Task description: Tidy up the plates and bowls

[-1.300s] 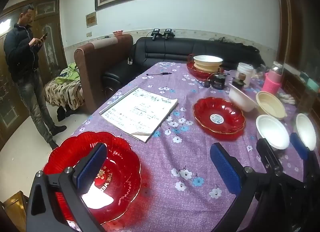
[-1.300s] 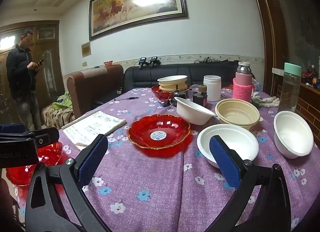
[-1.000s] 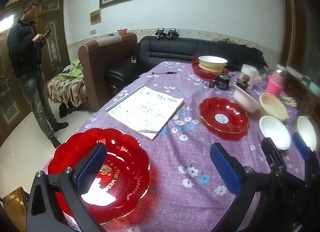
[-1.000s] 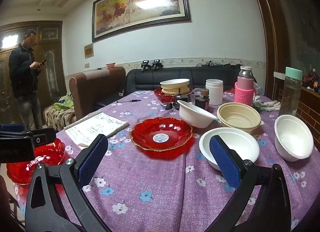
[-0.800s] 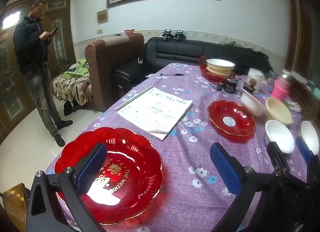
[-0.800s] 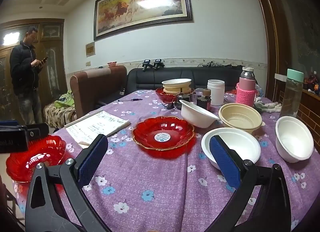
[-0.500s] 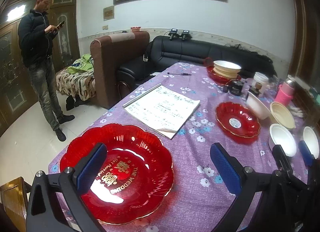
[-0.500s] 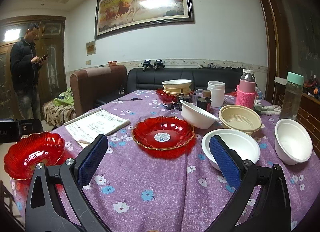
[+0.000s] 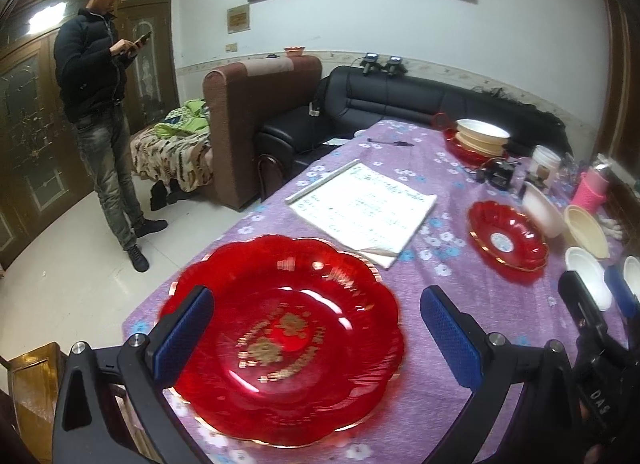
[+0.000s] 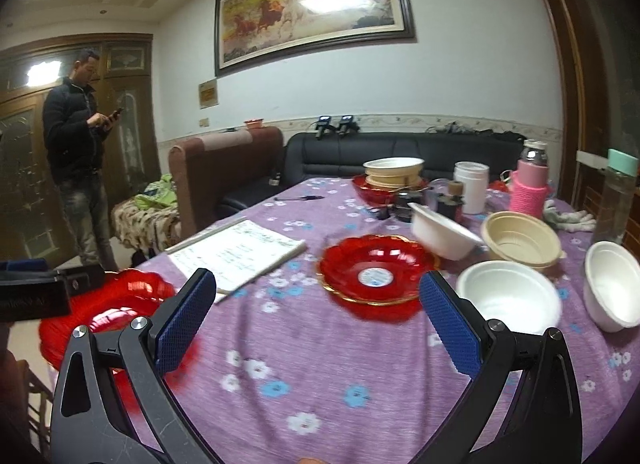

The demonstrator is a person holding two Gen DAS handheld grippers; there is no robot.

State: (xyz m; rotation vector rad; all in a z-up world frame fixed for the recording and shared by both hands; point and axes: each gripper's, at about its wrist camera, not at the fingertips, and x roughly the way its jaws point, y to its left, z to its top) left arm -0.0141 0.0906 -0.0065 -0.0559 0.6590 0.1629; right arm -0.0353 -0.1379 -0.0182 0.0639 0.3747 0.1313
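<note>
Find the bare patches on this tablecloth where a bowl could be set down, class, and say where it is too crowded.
Free: the cloth in front of the right gripper, between the large red plate and the small red plate; also the far strip around the pen, beyond the notebook. Crowded: the right side, with white bowls, a beige bowl and bottles.

Bare purple cloth (image 10: 304,348) lies between large red plate (image 9: 280,340) and small red plate (image 10: 376,274).
</note>
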